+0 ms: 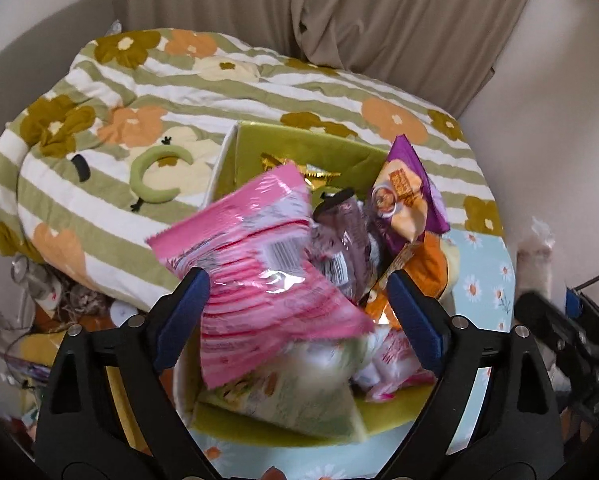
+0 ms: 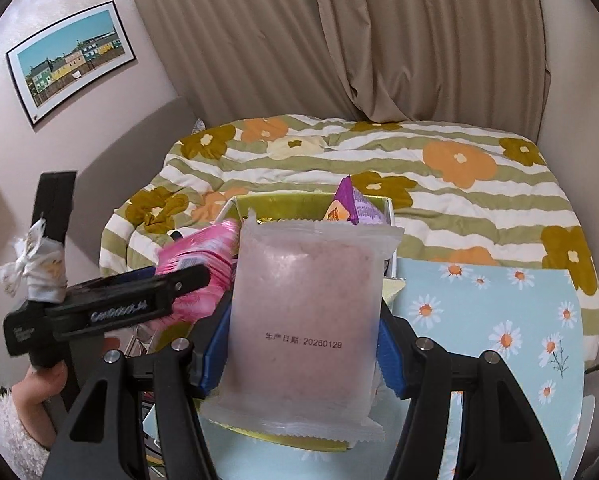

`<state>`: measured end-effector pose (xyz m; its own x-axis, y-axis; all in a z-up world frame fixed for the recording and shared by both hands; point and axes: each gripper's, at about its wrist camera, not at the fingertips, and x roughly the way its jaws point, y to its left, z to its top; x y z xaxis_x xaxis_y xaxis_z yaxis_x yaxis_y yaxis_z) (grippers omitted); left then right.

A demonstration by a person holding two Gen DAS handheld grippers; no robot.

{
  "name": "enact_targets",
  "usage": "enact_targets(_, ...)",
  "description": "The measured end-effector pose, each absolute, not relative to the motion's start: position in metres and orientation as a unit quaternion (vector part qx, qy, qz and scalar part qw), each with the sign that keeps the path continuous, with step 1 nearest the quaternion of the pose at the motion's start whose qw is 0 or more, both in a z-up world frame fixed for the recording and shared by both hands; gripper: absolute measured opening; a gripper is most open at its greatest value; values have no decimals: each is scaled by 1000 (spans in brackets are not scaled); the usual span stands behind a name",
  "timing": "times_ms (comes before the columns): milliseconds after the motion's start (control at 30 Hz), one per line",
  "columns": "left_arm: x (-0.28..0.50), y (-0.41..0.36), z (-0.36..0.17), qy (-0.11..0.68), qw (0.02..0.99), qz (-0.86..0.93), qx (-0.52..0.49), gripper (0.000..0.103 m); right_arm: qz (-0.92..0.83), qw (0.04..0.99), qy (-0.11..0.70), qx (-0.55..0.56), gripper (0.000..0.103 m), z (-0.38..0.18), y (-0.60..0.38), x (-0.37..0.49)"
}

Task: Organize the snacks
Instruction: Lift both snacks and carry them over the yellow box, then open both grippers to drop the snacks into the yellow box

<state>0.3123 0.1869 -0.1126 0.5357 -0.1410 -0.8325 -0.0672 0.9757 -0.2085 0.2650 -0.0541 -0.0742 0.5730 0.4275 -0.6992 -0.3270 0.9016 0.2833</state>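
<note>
A green box (image 1: 299,140) on the daisy-print table holds several snack packets. My left gripper (image 1: 295,304) hangs over it with its jaws wide apart; a blurred pink packet (image 1: 255,264) lies between the fingers, and I cannot tell whether they touch it. A purple-and-orange packet (image 1: 403,196) stands in the box's far right corner, a dark packet (image 1: 347,240) beside it. My right gripper (image 2: 299,344) is shut on a frosted pale-pink packet (image 2: 299,312), held upright above the box (image 2: 283,202). The left gripper (image 2: 179,284) and the pink packet (image 2: 203,268) show at left there.
A flower-striped quilt (image 1: 179,92) covers the bed behind the table (image 2: 479,312). Beige curtains (image 2: 339,40) hang at the back and a framed picture (image 2: 67,64) on the left wall. Clutter (image 1: 31,320) lies low at the left.
</note>
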Motion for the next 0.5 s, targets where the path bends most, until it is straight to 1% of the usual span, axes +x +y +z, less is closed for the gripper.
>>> enact_targets(333,271,195,-112,480,870,-40,-108,90,215,882,415,56,58,-69,-35,268)
enact_targets(500,259,204,-116,482,869,-38,-106,90,228,881,413,42,58,-67,-14,286)
